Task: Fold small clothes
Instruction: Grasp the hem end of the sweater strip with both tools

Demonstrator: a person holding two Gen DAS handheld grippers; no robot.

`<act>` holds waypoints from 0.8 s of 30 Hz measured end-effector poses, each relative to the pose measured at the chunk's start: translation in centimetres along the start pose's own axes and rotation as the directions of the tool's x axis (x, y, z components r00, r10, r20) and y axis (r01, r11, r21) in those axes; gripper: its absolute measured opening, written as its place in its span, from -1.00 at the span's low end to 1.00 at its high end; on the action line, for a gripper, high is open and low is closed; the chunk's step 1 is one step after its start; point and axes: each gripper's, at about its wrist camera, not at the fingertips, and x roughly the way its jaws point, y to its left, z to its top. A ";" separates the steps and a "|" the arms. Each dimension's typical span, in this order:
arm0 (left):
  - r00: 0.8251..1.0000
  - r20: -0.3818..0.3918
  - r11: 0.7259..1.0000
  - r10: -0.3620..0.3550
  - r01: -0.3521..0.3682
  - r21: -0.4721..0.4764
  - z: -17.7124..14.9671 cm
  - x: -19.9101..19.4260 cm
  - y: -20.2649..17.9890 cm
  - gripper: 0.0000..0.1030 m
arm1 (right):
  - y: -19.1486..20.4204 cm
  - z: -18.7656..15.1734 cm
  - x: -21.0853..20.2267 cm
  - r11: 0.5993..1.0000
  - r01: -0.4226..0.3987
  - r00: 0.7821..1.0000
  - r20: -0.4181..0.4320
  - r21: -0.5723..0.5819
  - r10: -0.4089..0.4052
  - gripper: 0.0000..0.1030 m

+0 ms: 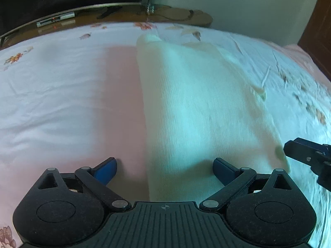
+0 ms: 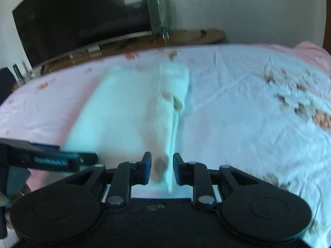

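On the floral bedsheet (image 1: 51,86), the cream garment (image 1: 196,103) is lying flat. I am hovering my left gripper (image 1: 164,170) wide open over its near edge, while my right gripper (image 2: 160,168) is straddling the garment's raised fold, jaws parted, probably readying the next fold. No containers are showing.

1. The pink part of the bedsheet (image 1: 86,107) lies bare left of the white garment (image 1: 196,103), free to pass over.
2. The right gripper (image 1: 306,155) stands just beside the garment's near right corner.
3. Beyond the far bed edge, a wooden shelf (image 1: 182,14) and dark television (image 2: 82,14) close that side.
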 end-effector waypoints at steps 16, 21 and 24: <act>0.999 0.004 0.997 0.042 -0.041 -0.068 3.3 3.7 0.9 0.92 | -0.2 5.6 6.4 0.999 0.022 0.997 0.070 0.036 -0.025 -0.12; 1.000 0.008 0.998 0.030 -0.030 -0.059 3.3 3.9 1.0 0.92 | -1.0 4.1 9.0 0.999 0.043 0.998 -0.041 0.025 -0.042 -0.11; 0.999 -0.001 0.997 0.032 -0.032 -0.071 3.7 3.7 1.1 0.92 | -1.3 4.0 8.6 0.999 0.029 0.999 -0.041 0.036 -0.027 -0.10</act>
